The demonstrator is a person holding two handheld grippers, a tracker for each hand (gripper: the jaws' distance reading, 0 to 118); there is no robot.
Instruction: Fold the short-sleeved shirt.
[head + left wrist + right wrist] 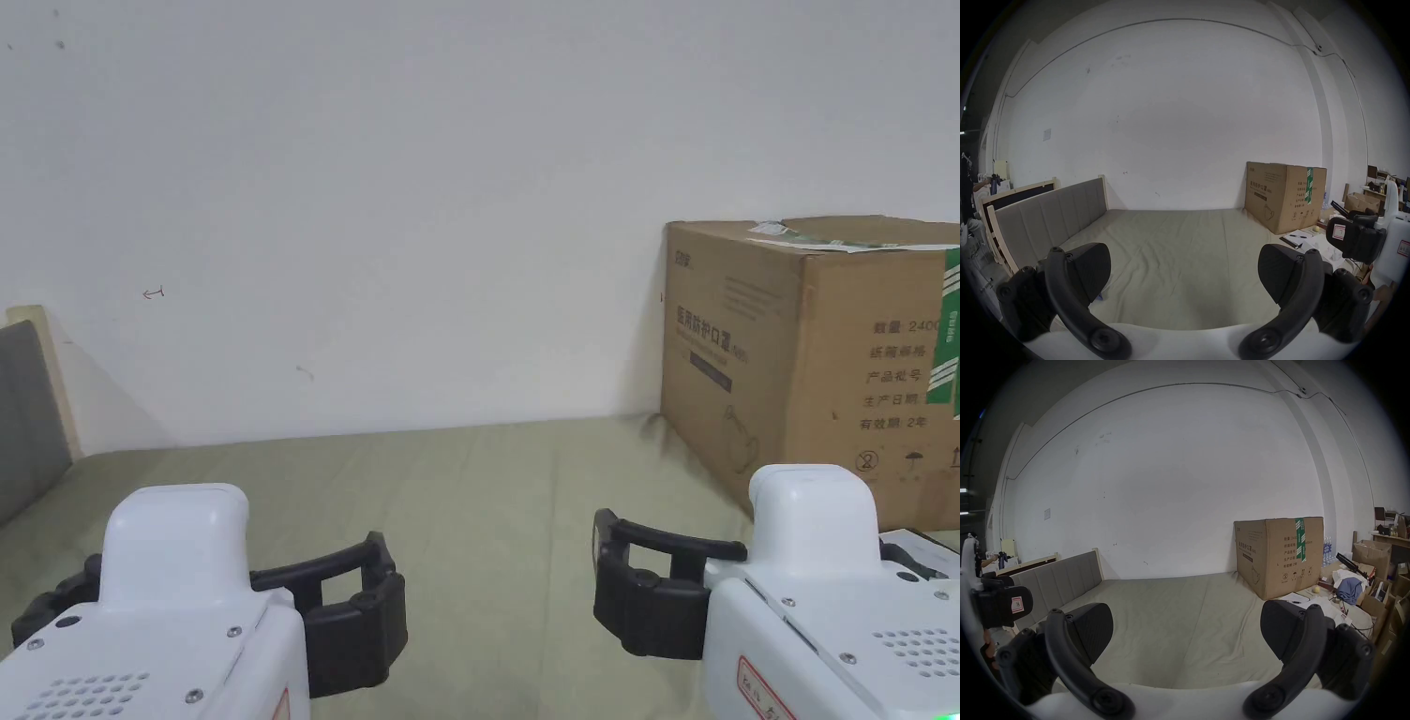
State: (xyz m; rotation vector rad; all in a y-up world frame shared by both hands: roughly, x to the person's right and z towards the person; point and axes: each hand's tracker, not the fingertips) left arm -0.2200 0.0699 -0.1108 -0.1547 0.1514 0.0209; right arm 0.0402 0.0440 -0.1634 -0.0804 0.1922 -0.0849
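Observation:
Both grippers hover side by side over a bed with a pale green sheet [487,487]. My left gripper [234,562] is low on the left, its black jaws wide apart with nothing between them. In its own view the left gripper [1185,248] frames plain sheet. My right gripper [755,548] is low on the right, also open and holding nothing. The right gripper [1186,606] likewise frames plain sheet in its own view. A heap of blue and white cloth [1349,589] lies beyond the bed's right side; I cannot tell what garment it is.
A large cardboard box [816,366] stands at the bed's far right corner against the white wall. A grey padded headboard [1052,219] runs along the left side. Papers and a pen [1298,237] lie in front of the box. Cartons and clutter [1374,562] crowd the far right.

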